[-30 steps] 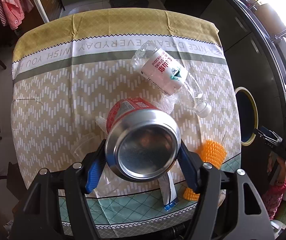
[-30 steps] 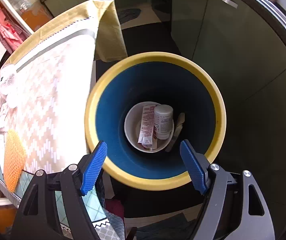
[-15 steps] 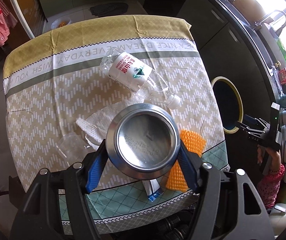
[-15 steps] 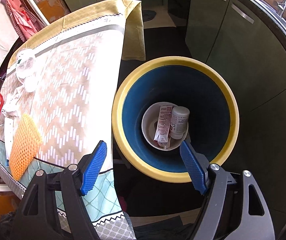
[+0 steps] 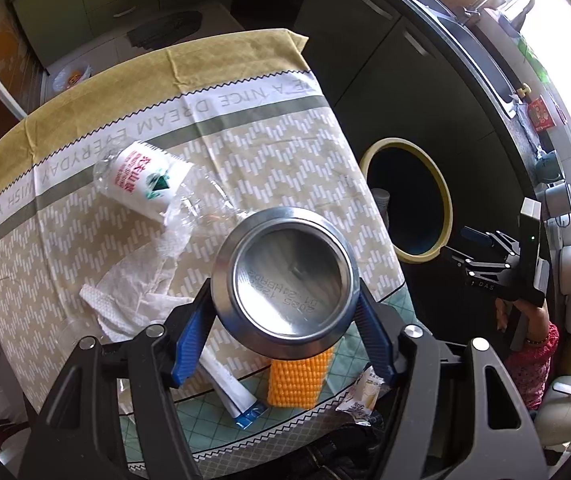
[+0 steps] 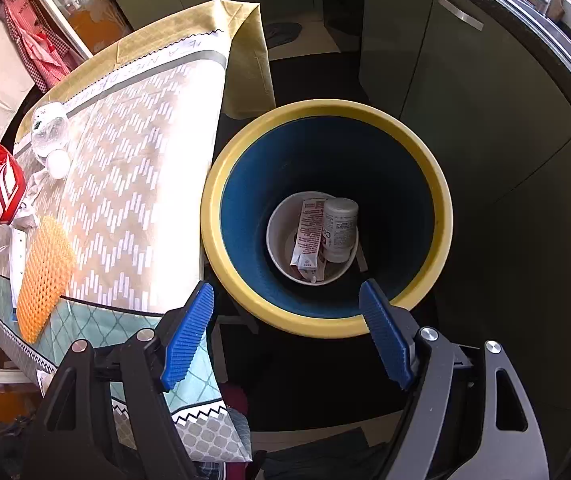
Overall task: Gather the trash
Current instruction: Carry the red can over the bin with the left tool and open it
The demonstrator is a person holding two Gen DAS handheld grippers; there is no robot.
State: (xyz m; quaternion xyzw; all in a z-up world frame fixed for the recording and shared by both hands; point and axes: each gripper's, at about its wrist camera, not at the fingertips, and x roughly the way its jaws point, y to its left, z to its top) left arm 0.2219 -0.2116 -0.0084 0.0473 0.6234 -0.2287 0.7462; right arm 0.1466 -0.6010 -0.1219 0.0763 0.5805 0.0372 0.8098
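1. While the left gripper (image 5: 285,304) holds the can (image 5: 285,282) above the table (image 5: 245,152), I judge the step in hand to be the carry to the bin (image 6: 325,216). Its blue fingers (image 5: 189,340) pinch the can from both sides, silver base toward the camera.
2. The right gripper (image 6: 285,332) hangs just over the near rim of the bin, fingers spread wide, holding nothing.
3. The bin stands on the floor just beside the table's edge. At its bottom lie a white cup (image 6: 313,236), a tube (image 6: 307,240) and a small white bottle (image 6: 339,230).
4. Remaining on the table: a crushed plastic bottle (image 5: 145,178), crumpled tissue (image 5: 133,292), an orange foam net (image 5: 299,378), a white sachet (image 5: 229,388) and a small wrapper (image 5: 365,394) at the near edge.
5. Next move, in my judgement: take the can sideways past the table edge, centre it over the bin mouth, then part the fingers.
6. Risk: the right gripper occupies the space above the bin; I would clear it first.
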